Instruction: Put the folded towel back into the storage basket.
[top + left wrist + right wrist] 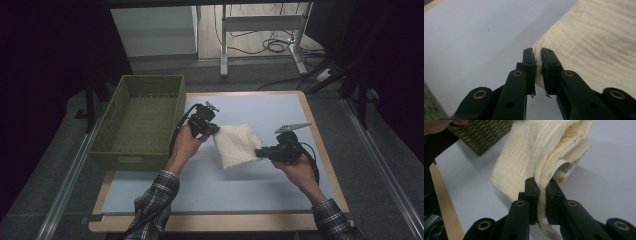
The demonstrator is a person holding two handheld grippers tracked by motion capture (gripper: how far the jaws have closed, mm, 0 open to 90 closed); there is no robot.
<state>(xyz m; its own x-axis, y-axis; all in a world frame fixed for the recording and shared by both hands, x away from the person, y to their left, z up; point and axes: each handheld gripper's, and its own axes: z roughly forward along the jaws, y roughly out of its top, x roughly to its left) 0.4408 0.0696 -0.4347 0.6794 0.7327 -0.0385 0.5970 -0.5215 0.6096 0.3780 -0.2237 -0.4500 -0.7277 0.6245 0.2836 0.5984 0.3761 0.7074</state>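
Note:
A folded cream cloth (235, 144) hangs just above the pale blue mat (260, 185), held between both grippers. My left gripper (215, 130) is shut on the cloth's upper left corner; in the left gripper view its jaws pinch the cream cloth (586, 42) at the left gripper (538, 56). My right gripper (260, 152) is shut on the cloth's right edge. In the right gripper view the right gripper (543, 185) clamps several layers of the cloth (531, 152), with a white care label (564, 168) and an orange print showing inside the fold.
An empty green woven basket (142, 120) stands at the mat's left, close to my left hand, and its corner (484, 132) appears behind the cloth. The table's wooden edge (330, 165) borders the mat. Cables and table legs lie on the floor beyond.

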